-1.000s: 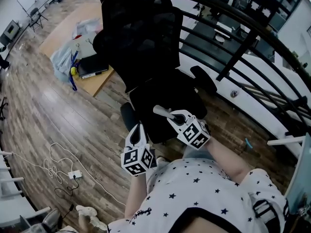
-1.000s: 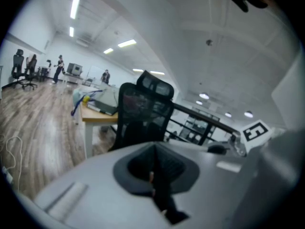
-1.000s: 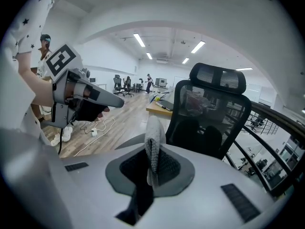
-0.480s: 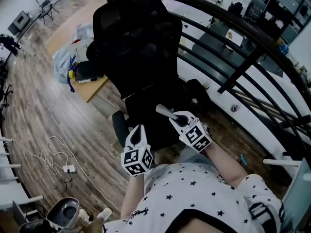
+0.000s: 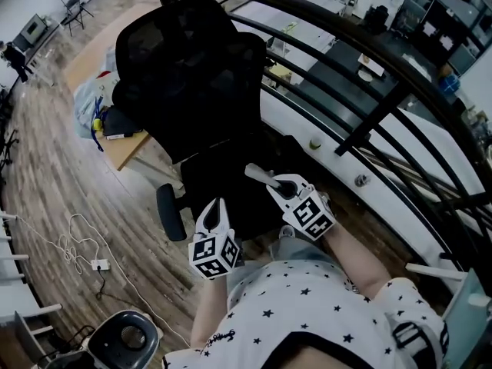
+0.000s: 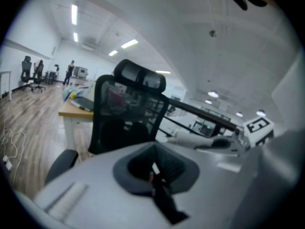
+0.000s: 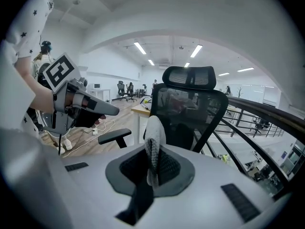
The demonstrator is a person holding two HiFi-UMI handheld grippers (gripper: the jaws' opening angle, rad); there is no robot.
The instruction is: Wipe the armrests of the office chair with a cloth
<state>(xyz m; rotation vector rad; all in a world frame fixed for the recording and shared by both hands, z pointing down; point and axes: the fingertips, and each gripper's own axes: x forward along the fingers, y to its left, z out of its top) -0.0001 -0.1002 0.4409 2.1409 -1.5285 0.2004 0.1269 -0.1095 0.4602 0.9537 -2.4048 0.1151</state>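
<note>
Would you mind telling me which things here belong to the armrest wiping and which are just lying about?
For the job: office chair, its armrest, cloth pinched in the right gripper.
Lying about: desk, plastic bag, floor cable, railing.

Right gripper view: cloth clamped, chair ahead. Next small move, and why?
Probably ease the right gripper forward and left, lowering the cloth onto the armrest. The jaws are shut on the cloth, but it touches no part of the office chair, and that armrest sits in plain sight left of the jaws.
</note>
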